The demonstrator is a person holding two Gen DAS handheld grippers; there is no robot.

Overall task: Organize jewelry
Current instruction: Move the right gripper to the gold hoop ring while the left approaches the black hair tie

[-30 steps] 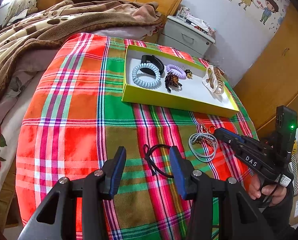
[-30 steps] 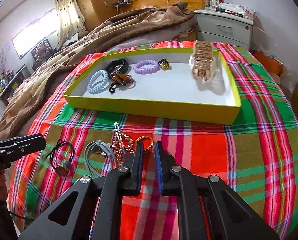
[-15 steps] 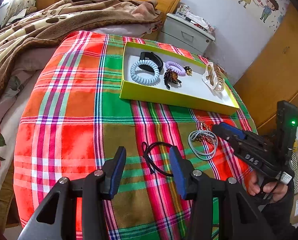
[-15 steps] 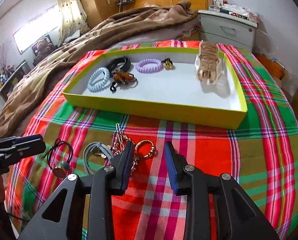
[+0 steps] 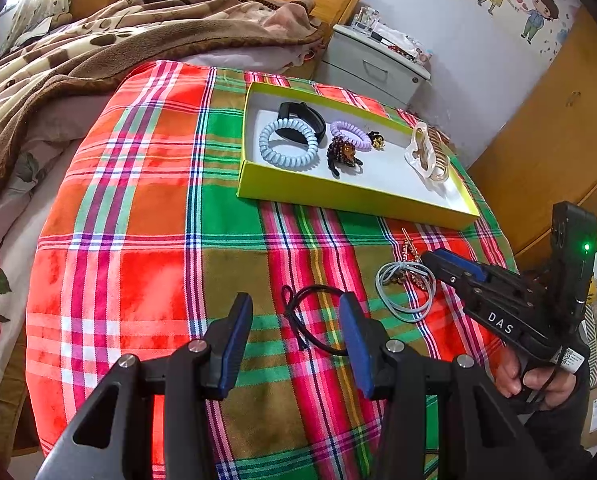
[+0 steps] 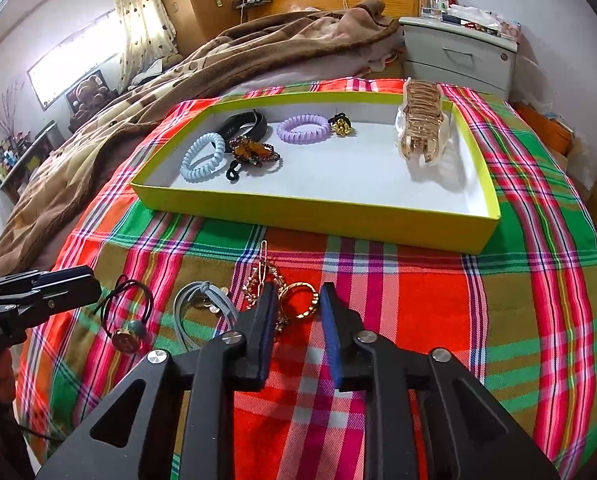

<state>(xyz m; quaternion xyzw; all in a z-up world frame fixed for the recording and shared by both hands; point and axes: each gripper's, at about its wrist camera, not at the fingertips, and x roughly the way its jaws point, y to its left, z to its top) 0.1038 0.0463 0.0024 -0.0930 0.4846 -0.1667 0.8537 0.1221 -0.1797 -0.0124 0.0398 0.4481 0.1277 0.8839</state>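
Observation:
A yellow-green tray [image 6: 298, 216] [image 5: 338, 196] on the plaid cloth holds a blue coil tie [image 6: 202, 156], a black band [image 6: 246, 122], a purple coil tie [image 6: 303, 129], a brown brooch [image 6: 252, 152], a small gold piece [image 6: 340, 125] and a gold claw clip [image 6: 420, 124]. In front of it lie a gold ring [image 6: 298, 300], a gold hairpin chain [image 6: 262, 276], a grey elastic [image 6: 202, 304] [image 5: 406, 288] and a black elastic with a charm [image 6: 128, 316] [image 5: 314, 320]. My right gripper [image 6: 298, 304] is open with its fingers either side of the ring. My left gripper [image 5: 296, 328] is open above the black elastic.
The plaid cloth [image 5: 138, 220] covers a round table. A bed with a brown blanket [image 5: 98, 40] lies behind and to the left. A grey nightstand [image 6: 458, 56] and wooden wardrobe [image 5: 538, 120] stand at the back right.
My right gripper has opened from nearly shut and come down around the gold ring. My left gripper has stayed open and drifted slightly.

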